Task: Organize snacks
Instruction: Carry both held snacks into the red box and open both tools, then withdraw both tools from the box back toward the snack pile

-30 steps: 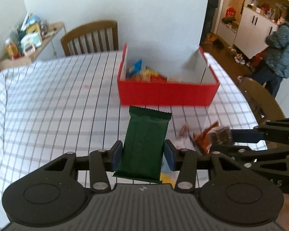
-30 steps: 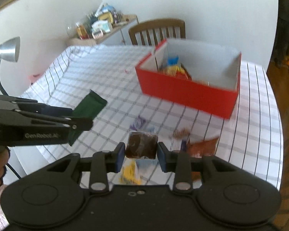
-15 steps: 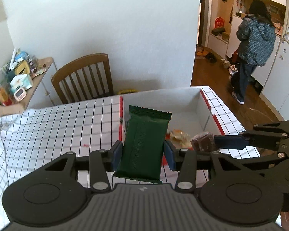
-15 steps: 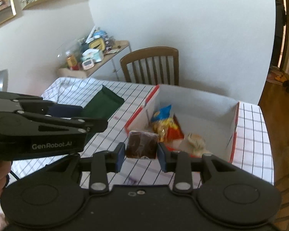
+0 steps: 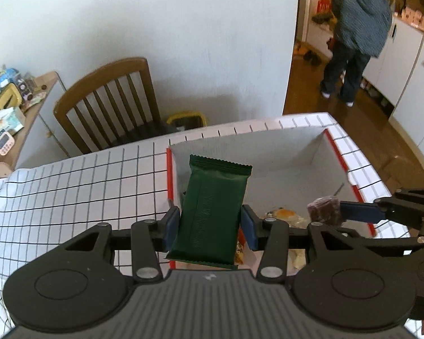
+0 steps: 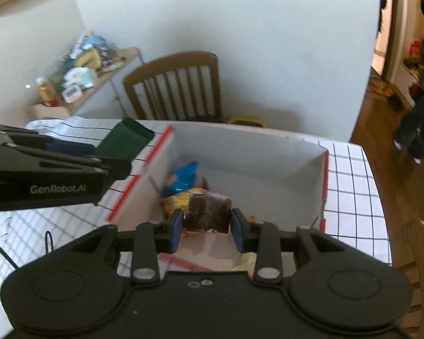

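Wooden chair (image 5: 107, 99), cluttered side table (image 5: 28, 93), person (image 5: 353, 34)

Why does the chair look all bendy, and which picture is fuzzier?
Left wrist view: the fisheye lens bows the chair and the table's grid lines, and the green packet is sharp. Right wrist view: fuzzier, with the box's red edge and shelf clutter smeared.

Red box (image 6: 323, 186) open-topped; far half of floor bare; snack packets (image 6: 181, 186) crowd near-left corner.

my two wrist cameras look steeply down along their fingers, close above the red box (image 5: 350, 179), both sharing it and the wooden chair (image 6: 181, 84).
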The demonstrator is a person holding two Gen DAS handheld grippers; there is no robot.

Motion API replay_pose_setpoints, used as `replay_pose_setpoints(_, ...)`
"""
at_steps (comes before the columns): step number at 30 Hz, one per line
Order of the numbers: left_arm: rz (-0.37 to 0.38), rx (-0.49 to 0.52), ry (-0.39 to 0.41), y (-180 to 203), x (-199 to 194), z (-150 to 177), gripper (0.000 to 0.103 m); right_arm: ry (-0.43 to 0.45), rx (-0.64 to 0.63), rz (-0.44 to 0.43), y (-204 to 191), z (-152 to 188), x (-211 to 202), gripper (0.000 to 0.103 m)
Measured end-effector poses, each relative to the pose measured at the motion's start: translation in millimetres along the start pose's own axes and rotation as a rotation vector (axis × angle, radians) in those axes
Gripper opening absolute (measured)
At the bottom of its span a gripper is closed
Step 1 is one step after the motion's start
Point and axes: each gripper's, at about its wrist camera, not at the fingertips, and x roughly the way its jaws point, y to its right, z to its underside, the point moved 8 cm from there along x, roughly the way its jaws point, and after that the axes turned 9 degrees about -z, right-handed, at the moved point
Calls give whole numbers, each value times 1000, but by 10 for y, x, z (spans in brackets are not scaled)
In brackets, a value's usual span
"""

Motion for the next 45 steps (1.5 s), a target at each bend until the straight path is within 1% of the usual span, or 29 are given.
replay_pose_setpoints(3,6,14,-37,42,280,-27,45,-38,33,25,172,41,212,34)
replay_pose_setpoints(7,9,40,-82,89,587,11,45,-89,54,45,279,124,444,34)
replay_pose_setpoints(12,15,60,-128,154,854,91,45,-140,78,55,330,229,687,34)
replay_pose_setpoints(18,19,74,-175,179,1090,203,45,-201,90,67,385,325,854,34)
replay_pose_setpoints(21,18,78,-192,189,1142,255,45,-233,99,72,394,375,913,34)
replay_pose_setpoints(24,28,73,-201,176,1193,282,45,-247,105,74,389,394,949,34)
replay_pose_setpoints(28,39,79,-209,180,1217,301,45,-257,99,79,369,404,977,35)
replay_pose_setpoints(34,45,58,-205,167,1176,292,46,-252,105,85,374,389,938,39)
replay_pose_setpoints(36,45,58,-195,165,1137,284,46,-247,105,82,364,361,934,41)
replay_pose_setpoints(39,44,53,-183,145,1059,274,48,-229,106,81,347,326,863,47)
replay_pose_setpoints(41,42,43,-174,124,994,261,57,-217,102,80,329,304,800,50)
replay_pose_setpoints(45,36,31,-151,85,843,238,58,-184,89,81,275,264,642,57)
